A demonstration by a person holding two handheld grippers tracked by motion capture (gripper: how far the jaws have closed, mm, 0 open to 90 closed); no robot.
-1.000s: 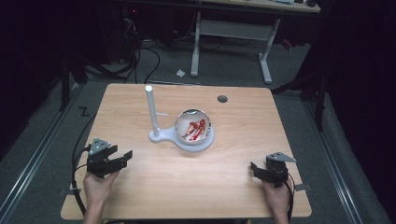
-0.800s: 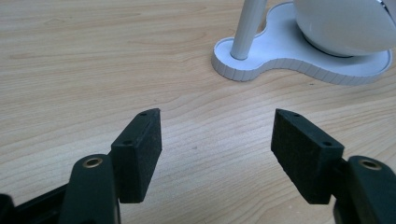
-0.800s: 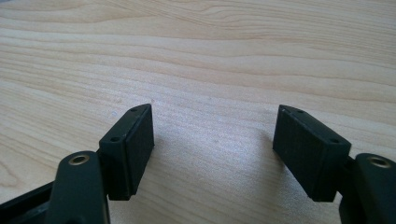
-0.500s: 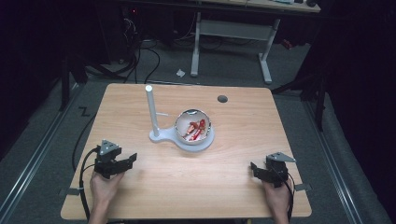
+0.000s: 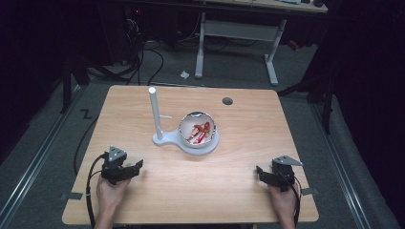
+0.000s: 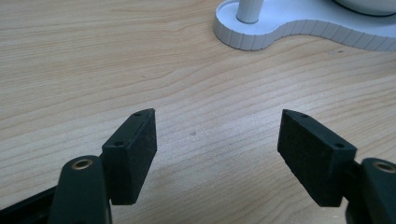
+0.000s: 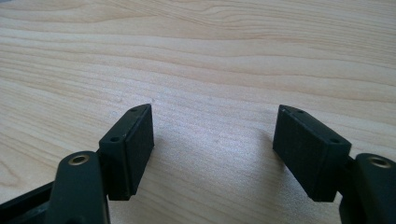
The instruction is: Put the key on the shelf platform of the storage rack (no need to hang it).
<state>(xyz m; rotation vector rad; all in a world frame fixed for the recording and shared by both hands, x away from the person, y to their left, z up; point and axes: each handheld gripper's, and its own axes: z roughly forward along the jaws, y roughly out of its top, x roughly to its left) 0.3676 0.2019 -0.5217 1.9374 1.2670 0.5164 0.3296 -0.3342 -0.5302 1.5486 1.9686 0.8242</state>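
Black left gripper (image 5: 136, 167) low over pale wooden table (image 5: 239, 186), jaws just been opening, now wide, nothing between. White plastic stand with upright post (image 5: 155, 117) ahead of it, slightly right; white bowl with red pieces (image 5: 197, 129) on stand's base, farther right. Black right gripper (image 5: 261, 172) wide open, empty, bowl ahead-left. Advice: approach bowl slow, keep jaws level, avoid post.
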